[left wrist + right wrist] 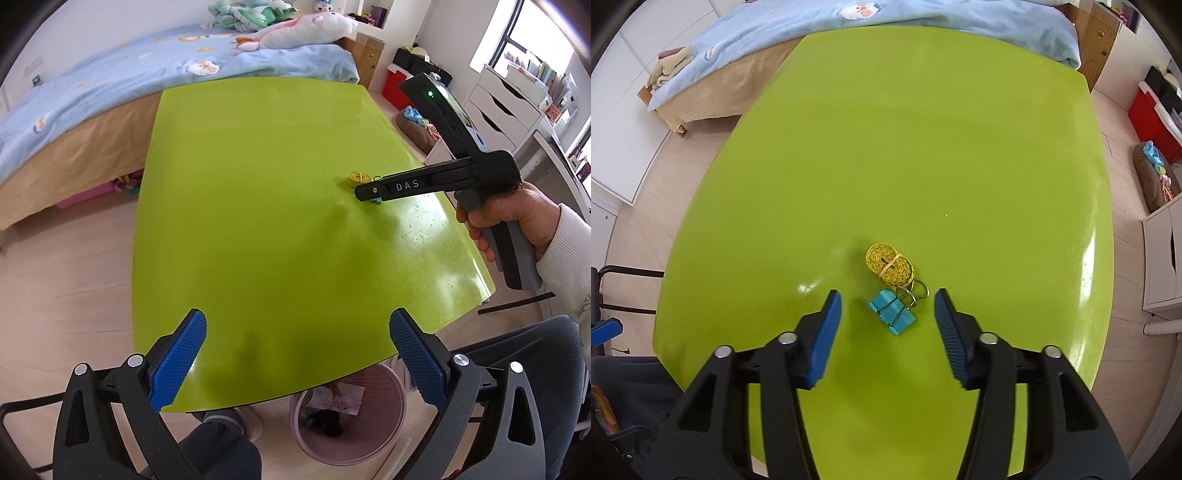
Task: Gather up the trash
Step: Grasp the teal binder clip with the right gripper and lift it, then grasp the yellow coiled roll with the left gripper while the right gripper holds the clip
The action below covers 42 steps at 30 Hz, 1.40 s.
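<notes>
Right hand-held gripper [888, 325] is hanging over the glossy lime-green desk [923, 155], jaws apart, straddling the light-blue metal binder clip [892, 312] without touching it. Coiled yellow measuring tape [889, 268] is sitting just beyond the clip. Left hand-held gripper [297, 332] is gaping, empty.

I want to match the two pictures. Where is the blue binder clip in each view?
Left wrist view: the blue binder clip is right of centre on the green table, mostly hidden under the right gripper's tip, only a small blue piece showing.
Right wrist view: it lies below centre, between the open jaws, pads clear of it.
Shared landmark: the rolled yellow measuring tape beside the clip.
</notes>
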Tool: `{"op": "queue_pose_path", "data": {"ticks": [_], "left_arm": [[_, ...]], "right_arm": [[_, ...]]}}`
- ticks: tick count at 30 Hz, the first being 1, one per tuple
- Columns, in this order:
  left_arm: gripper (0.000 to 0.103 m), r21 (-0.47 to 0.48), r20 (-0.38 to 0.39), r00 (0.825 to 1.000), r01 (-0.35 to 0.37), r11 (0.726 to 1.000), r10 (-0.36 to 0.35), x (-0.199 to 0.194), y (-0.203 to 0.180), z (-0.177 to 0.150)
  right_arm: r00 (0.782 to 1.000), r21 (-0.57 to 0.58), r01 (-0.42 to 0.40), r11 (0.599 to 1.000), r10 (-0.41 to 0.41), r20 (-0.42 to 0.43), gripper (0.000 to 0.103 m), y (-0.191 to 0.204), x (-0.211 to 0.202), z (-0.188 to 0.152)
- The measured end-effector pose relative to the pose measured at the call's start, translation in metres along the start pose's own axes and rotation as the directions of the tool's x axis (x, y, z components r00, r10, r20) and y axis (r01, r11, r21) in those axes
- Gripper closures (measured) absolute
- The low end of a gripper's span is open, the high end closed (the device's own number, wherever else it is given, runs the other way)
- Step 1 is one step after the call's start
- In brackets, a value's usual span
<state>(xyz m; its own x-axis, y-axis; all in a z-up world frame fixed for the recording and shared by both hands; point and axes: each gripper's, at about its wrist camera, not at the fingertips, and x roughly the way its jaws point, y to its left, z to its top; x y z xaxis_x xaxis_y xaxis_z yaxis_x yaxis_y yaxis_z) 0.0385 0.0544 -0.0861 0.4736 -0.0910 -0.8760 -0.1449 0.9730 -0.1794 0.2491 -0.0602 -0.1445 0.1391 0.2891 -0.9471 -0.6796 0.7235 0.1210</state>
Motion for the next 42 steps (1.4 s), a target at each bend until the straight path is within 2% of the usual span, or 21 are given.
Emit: {"op": "queue_pose_path", "data": {"ticks": [1, 3, 6, 12, 20, 31, 42], "left_arm": [[0.008, 0.0, -0.002, 1.0, 0.001, 1.0, -0.001, 0.001, 0.0, 0.0], [0.008, 0.0, -0.005, 1.0, 0.003, 1.0, -0.003, 0.003, 0.001, 0.0], [0.008, 0.0, -0.009, 1.0, 0.006, 1.0, -0.006, 0.005, 0.001, 0.001], [0.008, 0.009, -0.006, 1.0, 0.01, 1.0, -0.01, 0.007, -0.002, 0.004], [0.008, 0.047, 0.007, 1.0, 0.013, 0.999, -0.014, 0.008, -0.016, 0.019], [0.008, 0.112, 0.006, 1.0, 0.015, 0.994, -0.016, 0.025, -0.041, 0.07], [0.008, 0.141, -0.058, 0.998, 0.0, 0.99, 0.008, 0.067, -0.055, 0.125]], "right_arm": [[1.0, -0.002, 0.005, 1.0, -0.005, -0.001, 0.063, 0.0, 0.001, 0.0], [1.0, -0.005, 0.008, 1.0, -0.008, 0.0, 0.08, -0.001, 0.001, -0.001], [1.0, -0.01, 0.009, 1.0, -0.009, 0.012, 0.088, -0.001, -0.001, -0.002], [0.999, -0.008, 0.006, 1.0, -0.005, 0.033, 0.097, -0.001, -0.007, -0.003], [0.998, 0.033, -0.014, 0.999, 0.012, 0.066, 0.098, -0.009, -0.022, -0.011], [0.995, 0.082, -0.03, 0.996, 0.022, 0.093, 0.098, -0.018, -0.044, -0.023], [0.995, 0.107, -0.026, 0.994, 0.016, 0.099, 0.098, -0.029, -0.056, -0.035]]}}
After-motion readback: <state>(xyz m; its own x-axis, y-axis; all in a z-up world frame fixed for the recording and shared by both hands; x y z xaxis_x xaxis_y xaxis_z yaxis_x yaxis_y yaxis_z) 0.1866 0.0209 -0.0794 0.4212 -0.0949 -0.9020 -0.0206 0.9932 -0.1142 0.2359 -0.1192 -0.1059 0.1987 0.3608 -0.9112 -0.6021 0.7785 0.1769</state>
